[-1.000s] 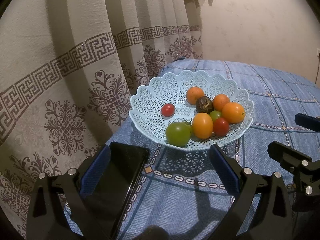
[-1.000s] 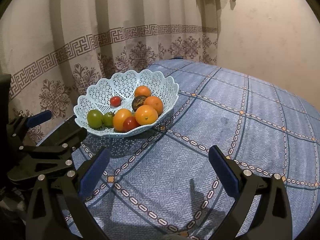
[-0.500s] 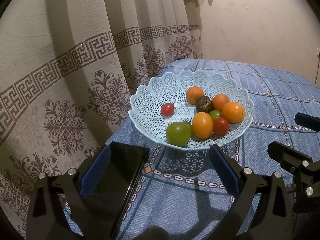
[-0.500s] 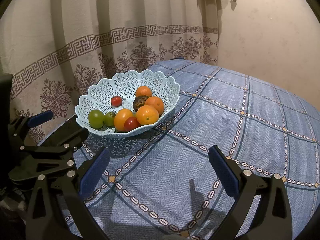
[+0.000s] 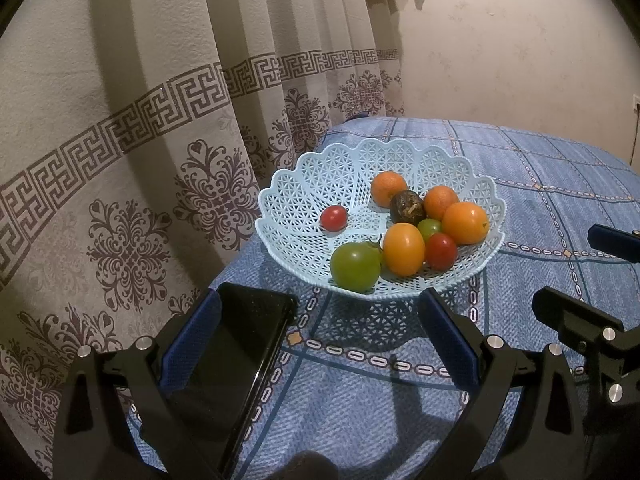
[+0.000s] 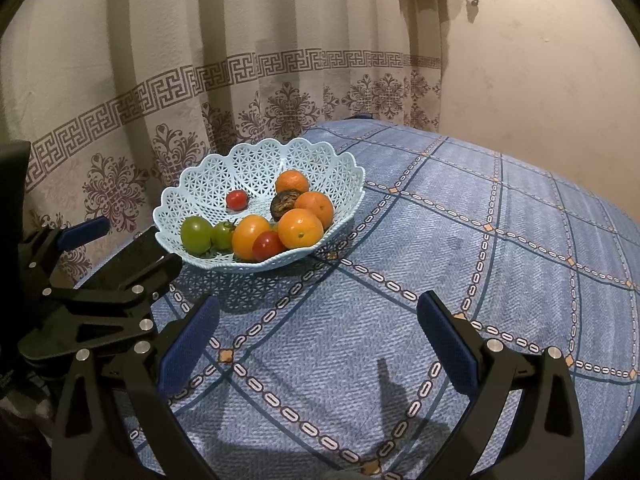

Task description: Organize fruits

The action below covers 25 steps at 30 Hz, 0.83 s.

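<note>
- Bench (image 6: 460, 240): blue patterned cloth over it, patterned curtain (image 5: 140, 140) behind. Most of the cloth to the right of the basket is bare.
- Basket (image 5: 344, 172): pale blue plastic lattice with a scalloped rim, sitting near the bench's far left corner, close to the curtain. Judged light and a bit flexible, so it may slide if a fruit is dragged against the wall.
- Phone (image 5: 236, 360): dark slab lying flat on the cloth, just beside the basket's near edge, under the left tool's left finger in the left wrist view.
- Left tool (image 5: 320, 336): jaws spread wide, holding nothing, hovering short of the basket.
- Right tool (image 6: 320, 336): jaws also spread wide and empty, over bare cloth to the right of the basket.
- Fruit all sits in the basket, none on the cloth.
- Oranges (image 5: 465, 223): three round ones plus a smoother oval orange fruit (image 5: 404, 249), clustered on the right side and touching. Likely firm, with grippy skin; take across the widest part.
- Green tomato (image 5: 355, 267): at the near rim; a smaller green one (image 5: 429, 228) is wedged in the cluster. Probably firm, skin slick.
- Dark wrinkled fruit (image 5: 407, 207): between two oranges, type unclear, may be soft.
- Red tomatoes (image 5: 333, 217): one alone at the left, easiest pick; another (image 5: 441, 251) sits against the oval fruit. Glossy, likely squashy; light squeeze only.
</note>
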### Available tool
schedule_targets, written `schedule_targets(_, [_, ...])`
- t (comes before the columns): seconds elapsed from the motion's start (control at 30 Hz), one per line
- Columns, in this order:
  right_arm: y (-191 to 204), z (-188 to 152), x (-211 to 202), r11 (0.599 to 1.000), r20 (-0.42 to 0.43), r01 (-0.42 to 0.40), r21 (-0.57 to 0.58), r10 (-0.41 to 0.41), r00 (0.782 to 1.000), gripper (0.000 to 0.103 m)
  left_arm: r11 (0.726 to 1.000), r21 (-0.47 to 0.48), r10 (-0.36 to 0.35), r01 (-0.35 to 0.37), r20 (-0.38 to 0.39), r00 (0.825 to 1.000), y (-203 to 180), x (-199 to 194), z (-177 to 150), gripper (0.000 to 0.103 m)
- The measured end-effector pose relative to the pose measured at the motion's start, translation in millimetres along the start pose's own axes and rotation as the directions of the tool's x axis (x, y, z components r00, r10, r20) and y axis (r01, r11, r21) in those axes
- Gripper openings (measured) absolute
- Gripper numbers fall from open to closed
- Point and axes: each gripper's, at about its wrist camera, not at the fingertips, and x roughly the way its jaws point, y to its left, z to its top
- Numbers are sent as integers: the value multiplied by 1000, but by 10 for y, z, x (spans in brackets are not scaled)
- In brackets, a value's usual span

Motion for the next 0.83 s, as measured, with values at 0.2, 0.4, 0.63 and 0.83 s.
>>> schedule_targets(0.2, [15, 0, -15, 1000, 10, 10, -11, -10, 1000, 98, 1000, 1, 0, 0, 0, 1000, -4, 4, -2, 100])
schedule_targets(0.4, [46, -8, -52, 999, 37, 22, -27, -21, 999, 98, 1000, 0, 1, -1, 0, 1000, -6, 4, -2, 100])
schedule_targets(0.63, [12, 2, -42, 1000, 25, 27, -10, -27, 999, 98, 1000, 1, -2, 2, 1, 1000, -13, 1, -2, 100])
schedule_targets(0.83, [-169, -17, -6, 996, -35, 66, 57, -64, 997, 98, 1000, 3, -15, 15, 5, 1000, -61, -42, -2, 100])
